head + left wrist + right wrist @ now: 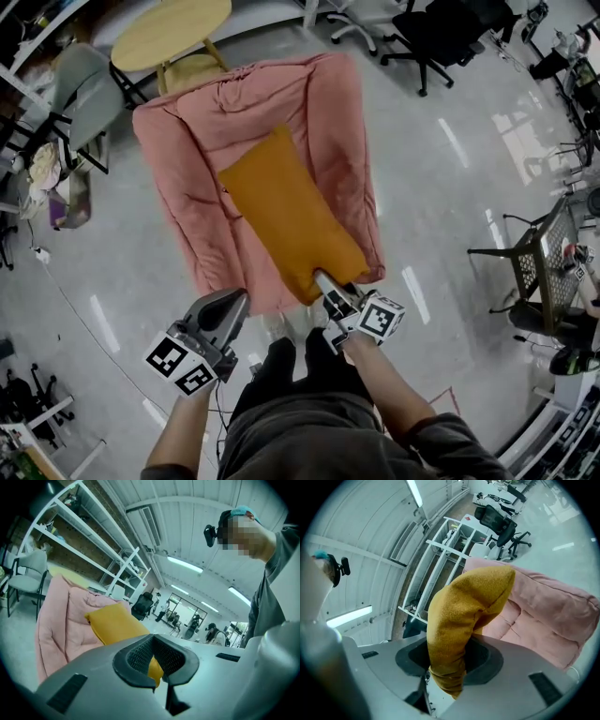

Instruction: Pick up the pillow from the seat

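Observation:
A mustard-yellow pillow lies lengthwise on the seat of a pink padded armchair. My right gripper is shut on the pillow's near corner at the seat's front edge. In the right gripper view the pillow rises bunched from between the jaws of the right gripper, with the pink armchair behind. My left gripper hangs below the seat's front edge, left of the pillow, holding nothing. Its jaws stand together, so the left gripper is shut. The pillow and armchair show beyond it.
A round yellow table and a grey chair stand behind the armchair at the left. Black office chairs are at the back right, a wire rack at the right. White shelving lines a wall.

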`<control>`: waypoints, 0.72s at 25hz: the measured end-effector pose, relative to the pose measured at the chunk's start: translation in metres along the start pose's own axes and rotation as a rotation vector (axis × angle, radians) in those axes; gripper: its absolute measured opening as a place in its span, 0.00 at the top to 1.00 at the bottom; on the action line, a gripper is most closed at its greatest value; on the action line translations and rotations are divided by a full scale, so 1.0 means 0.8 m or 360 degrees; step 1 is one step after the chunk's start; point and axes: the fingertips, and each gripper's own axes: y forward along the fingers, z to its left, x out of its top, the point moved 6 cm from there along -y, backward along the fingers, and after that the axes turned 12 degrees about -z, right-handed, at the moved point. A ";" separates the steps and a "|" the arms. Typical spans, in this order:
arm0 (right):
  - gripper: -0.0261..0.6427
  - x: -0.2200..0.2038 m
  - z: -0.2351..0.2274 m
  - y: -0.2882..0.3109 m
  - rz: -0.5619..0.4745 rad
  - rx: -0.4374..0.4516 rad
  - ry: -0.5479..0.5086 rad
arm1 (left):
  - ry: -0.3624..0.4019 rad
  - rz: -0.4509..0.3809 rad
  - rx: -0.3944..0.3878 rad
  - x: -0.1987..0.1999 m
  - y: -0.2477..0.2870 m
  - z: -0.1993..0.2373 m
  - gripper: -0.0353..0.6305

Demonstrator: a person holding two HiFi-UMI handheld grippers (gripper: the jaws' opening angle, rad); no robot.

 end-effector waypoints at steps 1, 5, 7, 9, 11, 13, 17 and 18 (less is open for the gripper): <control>0.72 0.004 0.009 -0.002 -0.0008 0.0017 0.0004 | 0.0017 -0.0010 -0.0005 0.006 -0.003 -0.005 0.93; 0.72 0.023 0.049 -0.004 -0.0043 0.0115 -0.0022 | 0.0085 -0.0065 -0.0017 0.036 -0.012 -0.019 0.93; 0.72 0.030 0.074 -0.004 -0.0060 0.0177 -0.0023 | 0.0118 -0.0096 -0.0022 0.051 -0.017 -0.027 0.93; 0.72 0.037 0.097 -0.004 -0.0074 0.0227 -0.0022 | 0.0144 -0.0127 -0.0029 0.065 -0.020 -0.036 0.93; 0.72 0.046 0.120 -0.003 -0.0086 0.0281 -0.0043 | 0.0159 -0.0158 -0.0032 0.078 -0.024 -0.044 0.93; 0.72 0.054 0.141 -0.003 -0.0098 0.0336 -0.0051 | 0.0174 -0.0180 -0.0034 0.089 -0.027 -0.051 0.93; 0.72 0.073 0.172 -0.007 -0.0115 0.0423 -0.0059 | 0.0225 -0.0221 -0.0037 0.110 -0.030 -0.066 0.93; 0.72 0.078 0.178 -0.008 -0.0120 0.0442 -0.0058 | 0.0240 -0.0233 -0.0036 0.116 -0.029 -0.070 0.93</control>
